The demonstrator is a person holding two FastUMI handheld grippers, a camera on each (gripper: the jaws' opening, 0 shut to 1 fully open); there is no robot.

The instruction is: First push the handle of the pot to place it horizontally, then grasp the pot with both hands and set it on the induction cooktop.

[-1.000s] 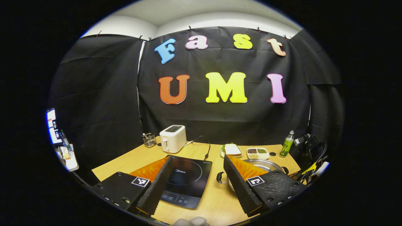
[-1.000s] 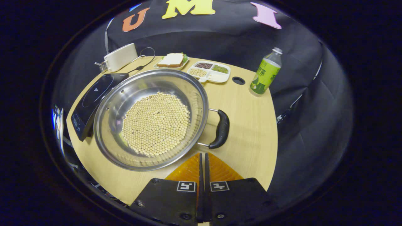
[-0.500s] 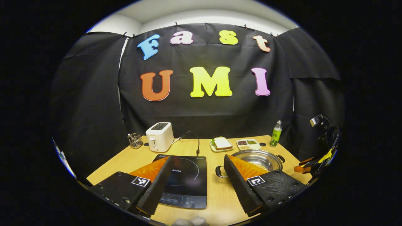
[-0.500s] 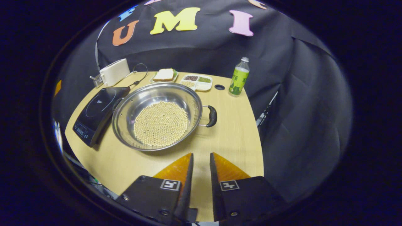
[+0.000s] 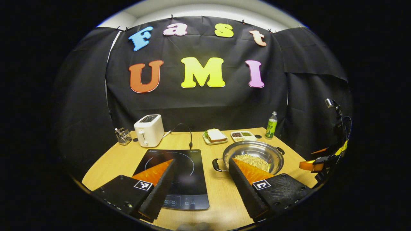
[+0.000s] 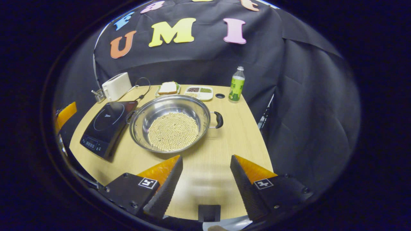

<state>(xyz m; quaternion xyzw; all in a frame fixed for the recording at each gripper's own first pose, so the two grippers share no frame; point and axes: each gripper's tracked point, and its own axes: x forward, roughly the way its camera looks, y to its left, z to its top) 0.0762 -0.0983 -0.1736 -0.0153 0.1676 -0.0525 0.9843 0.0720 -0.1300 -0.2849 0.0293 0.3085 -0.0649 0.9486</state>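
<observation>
The round stainless-steel pot [image 6: 171,126], its bottom covered with pale beans [image 6: 173,131], sits on the wooden desk [image 6: 231,141] ahead of the right tongs [image 6: 205,171] and ahead-right of the left tongs [image 5: 200,179]. Its black loop handles point sideways: one [image 6: 219,119] on the side of the right tongs, the other [image 5: 215,165] facing the flat black induction cooktop [image 5: 179,175], just beside the pot and under the left tongs. Both tongs are spread wide, gripping nothing, well short of the handles.

The chief risk, I judge, is an uneven lift: if one pair of tongs bites late or higher, the shallow pot tilts and beans spill. Thin, rounded handles could also slip or twist between the pads. A low carry might catch the cooktop's raised edge.
</observation>
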